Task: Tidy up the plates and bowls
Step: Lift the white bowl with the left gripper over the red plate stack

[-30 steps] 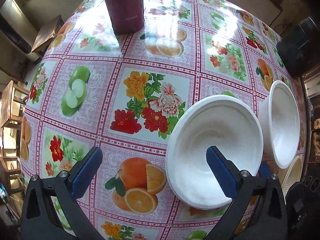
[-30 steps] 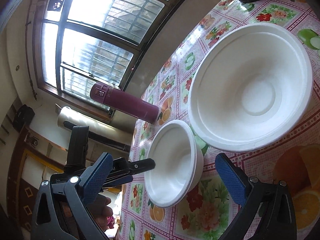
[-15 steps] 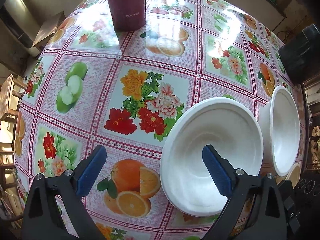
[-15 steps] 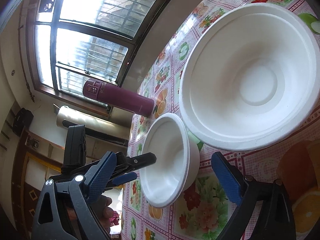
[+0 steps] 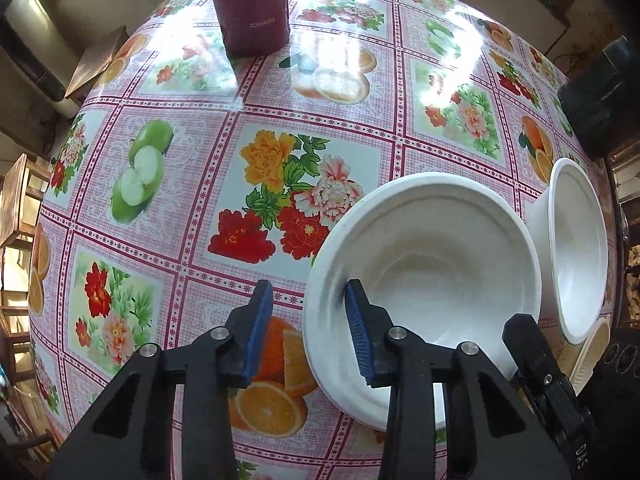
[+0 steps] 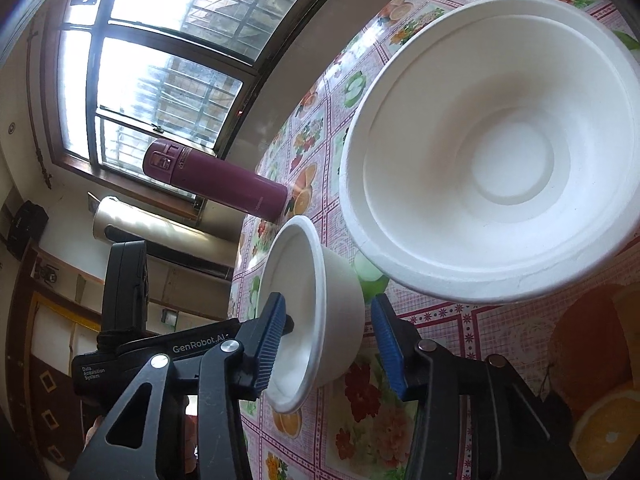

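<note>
- The left claw [image 5: 306,328] points steeply down at the tabletop [image 5: 192,184]. Its jaws are closing, now narrow, and they straddle the near-left rim of a wide white bowl [image 5: 432,264].
- One blue pad [image 5: 358,328] sits inside that wide white bowl against the wall, while the other pad [image 5: 258,324] hangs outside it over a printed orange. A gap shows between the outer pad and the rim, so the rim is between the jaws but not yet pinched.
- From the left claw, the wide white bowl spreads away up and to the right. The grasp therefore turns on the rim's edge running roughly along the pads, between them.
- The right claw [image 6: 328,340] leans at a shallower slant. Its jaws are closing too, around the near wall of a smaller white bowl [image 6: 320,292].
- Its left pad [image 6: 274,332] is inside the smaller white bowl's mouth and the right pad [image 6: 386,344] stands just off the outer wall. The wall is between them, though contact on both sides cannot be confirmed.
- In the right wrist view the smaller white bowl looks tipped, mouth to the left, though the slanted camera may account for that.
- Beyond it, up and to the right, a second large white bowl [image 6: 500,152] rests on the tabletop, near the smaller one but apart from it.
- A maroon flask [image 5: 252,4] stands at the far edge, well apart from both claws.
- Each claw is nearest its own bowl, so a lift and nesting looks like the likely follow-up.
</note>
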`<state>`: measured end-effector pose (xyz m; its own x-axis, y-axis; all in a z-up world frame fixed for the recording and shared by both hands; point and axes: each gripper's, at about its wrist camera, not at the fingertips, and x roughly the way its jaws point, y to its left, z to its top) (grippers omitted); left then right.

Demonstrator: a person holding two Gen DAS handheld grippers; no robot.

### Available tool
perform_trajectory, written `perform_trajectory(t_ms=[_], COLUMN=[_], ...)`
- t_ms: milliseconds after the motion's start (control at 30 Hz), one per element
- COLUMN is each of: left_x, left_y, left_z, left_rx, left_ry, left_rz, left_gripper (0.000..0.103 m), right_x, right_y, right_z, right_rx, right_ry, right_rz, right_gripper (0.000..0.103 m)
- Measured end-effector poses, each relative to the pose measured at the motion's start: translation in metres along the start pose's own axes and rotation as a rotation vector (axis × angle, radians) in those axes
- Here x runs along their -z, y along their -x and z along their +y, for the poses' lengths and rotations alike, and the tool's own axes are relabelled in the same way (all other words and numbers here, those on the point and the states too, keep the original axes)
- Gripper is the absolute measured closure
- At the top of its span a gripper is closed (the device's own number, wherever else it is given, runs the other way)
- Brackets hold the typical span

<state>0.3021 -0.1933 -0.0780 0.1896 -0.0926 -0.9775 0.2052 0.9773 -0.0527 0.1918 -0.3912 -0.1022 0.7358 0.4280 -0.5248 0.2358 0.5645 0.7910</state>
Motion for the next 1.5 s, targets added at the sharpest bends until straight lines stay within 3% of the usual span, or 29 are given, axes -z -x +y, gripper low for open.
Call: perform_trajectory(t_ms=[167, 233, 433, 800, 1067, 1267, 1500], left_x=[0.001, 0.002, 0.004, 0.034, 0.103, 0.174, 0.243], left_y=[0.003, 0.003, 0.005, 0.051, 0.108, 0.159, 0.195], left_z=[-0.005, -0.010, -0.017, 0.016, 0.055, 0.073, 0.076], left_rx=[0.011, 0.007, -0.020, -0.067, -0.110, -0.170, -0.168], left_ry=[-0.021, -0.030, -0.054, -0.015, 0.011, -0.027, -0.061], left_rz=[-0.006, -0.009, -0.026, -0.090, -0.223, -0.410, -0.588], left_gripper=[0.082, 0.088, 0.089, 0.089, 0.088, 0.088, 0.088], right_x=[0.001, 0.002, 0.001, 0.016, 0.059, 0.120, 0.170], right_y=[-0.005, -0.006, -0.005, 0.000, 0.017, 0.055, 0.116], right_z=[-0.003, -0.006, -0.003, 0.036, 0.084, 0.115, 0.139], right_rx=[0.049, 0.050, 0.076, 0.019, -0.060, -0.149, -0.179], right_ry=[0.003, -0.002, 0.008, 0.079, 0.185, 0.262, 0.363], right_rz=[0.021, 0.025, 0.019, 0.057, 0.084, 0.102, 0.046], right_gripper=[0.087, 0.087, 0.089, 0.089, 0.091, 0.091, 0.091])
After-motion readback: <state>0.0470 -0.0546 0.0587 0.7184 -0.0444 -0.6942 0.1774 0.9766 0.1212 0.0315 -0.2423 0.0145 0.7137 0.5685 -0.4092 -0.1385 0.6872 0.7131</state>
